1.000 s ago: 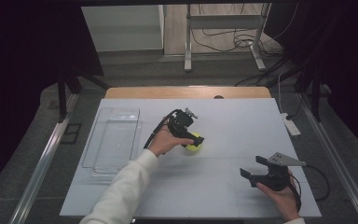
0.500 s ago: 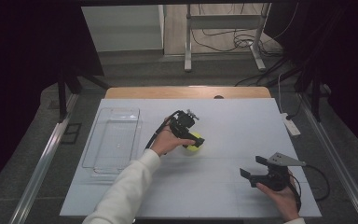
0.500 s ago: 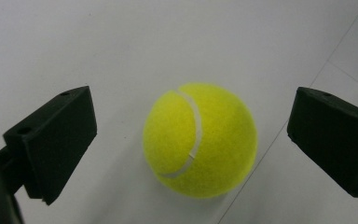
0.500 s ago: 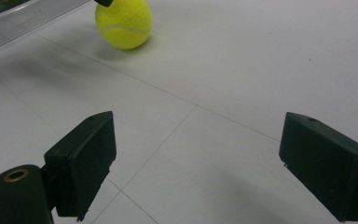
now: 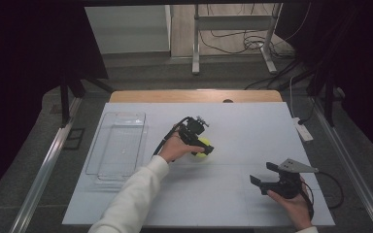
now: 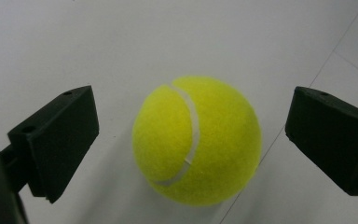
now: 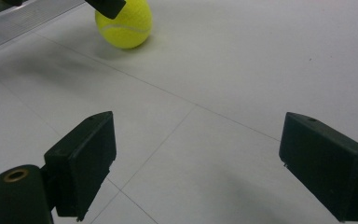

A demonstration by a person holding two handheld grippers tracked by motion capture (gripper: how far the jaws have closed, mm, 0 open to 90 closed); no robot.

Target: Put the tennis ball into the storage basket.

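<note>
Left gripper view shows us a fuzzy yellow-green tennis ball [image 6: 197,140] with a curved white seam and no readable writing, resting on the white table [image 6: 98,42] between our left gripper [image 6: 191,135]'s wide-open jaws, untouched. Our right gripper [image 7: 198,168] gapes wide too, holding nothing.

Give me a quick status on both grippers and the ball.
Left gripper open, fingers straddling tennis ball, not touching. Right gripper open, idle. Ball on table; nothing in the way.

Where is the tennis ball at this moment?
In the high view the tennis ball lies near the table's middle, between the open left gripper's fingers, right of the clear tray.
</note>
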